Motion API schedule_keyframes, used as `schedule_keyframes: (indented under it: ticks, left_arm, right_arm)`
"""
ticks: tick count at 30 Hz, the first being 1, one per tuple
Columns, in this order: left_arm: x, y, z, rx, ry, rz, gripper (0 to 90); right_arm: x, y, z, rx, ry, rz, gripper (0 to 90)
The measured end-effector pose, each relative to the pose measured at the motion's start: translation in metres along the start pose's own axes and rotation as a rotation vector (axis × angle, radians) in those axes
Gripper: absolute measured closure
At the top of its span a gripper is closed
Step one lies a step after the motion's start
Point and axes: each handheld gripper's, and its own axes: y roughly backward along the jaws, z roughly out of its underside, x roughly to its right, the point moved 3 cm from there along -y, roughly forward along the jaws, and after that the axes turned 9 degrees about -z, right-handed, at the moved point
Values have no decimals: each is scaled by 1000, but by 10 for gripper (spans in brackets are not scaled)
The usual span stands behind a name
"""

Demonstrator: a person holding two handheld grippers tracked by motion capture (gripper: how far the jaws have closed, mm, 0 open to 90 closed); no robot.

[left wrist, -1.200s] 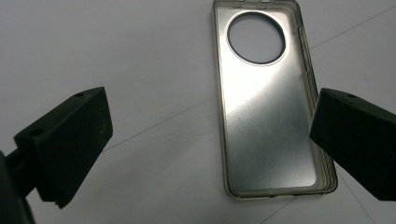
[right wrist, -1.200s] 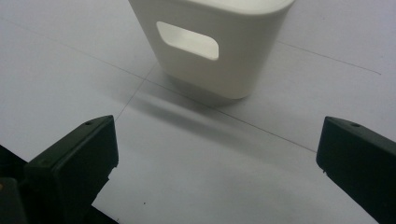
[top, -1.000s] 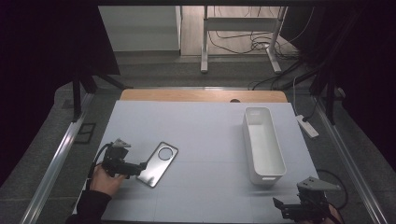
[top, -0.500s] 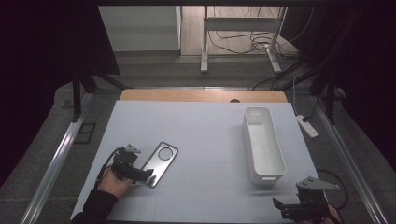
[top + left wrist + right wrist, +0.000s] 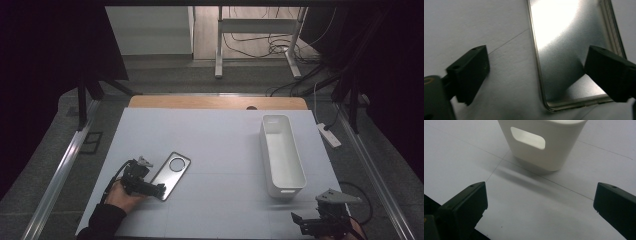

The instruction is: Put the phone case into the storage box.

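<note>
A shiny metal plate (image 5: 172, 172) with a round hole lies flat on the white table (image 5: 210, 130), angled toward the left front. My left gripper (image 5: 159, 191) is low at the plate's near end. In the left gripper view the plate (image 5: 564, 50) runs up between the jaws: one jaw rests over bare table, the other over the metal. The left gripper (image 5: 537, 60) has just been closing a little, and its pads are still apart from the plate. My right gripper (image 5: 300, 222) waits open at the front right, facing the white bin (image 5: 544, 152).
The long white bin (image 5: 290, 187) stands lengthwise at the right of the table, its handle slot toward my right gripper (image 5: 540, 195). A wooden strip (image 5: 215, 102) borders the far edge. Metal rails run along both sides, and cables lie on the floor beyond.
My left hand has come down and toward the front, settling at the plate's near end. The right gripper and the bin have stayed put.
</note>
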Motion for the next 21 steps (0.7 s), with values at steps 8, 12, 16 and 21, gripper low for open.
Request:
schedule_keyframes:
  ticks: [8, 12, 16, 21]
  left_arm:
    - [-8, 8, 2, 13, 45, 4, 484]
    - [-8, 9, 2, 8, 48, 24, 596]
    - [-11, 9, 1, 0, 83, 54, 745]
    - [-8, 9, -1, -15, 76, 58, 855]
  right_arm:
    - [0, 0, 0, -1, -1, 0, 0]
    - [0, 0, 0, -1, -2, 0, 0]
    - [0, 0, 0, -2, 0, 2, 0]
    - [0, 0, 0, -4, 2, 1, 0]
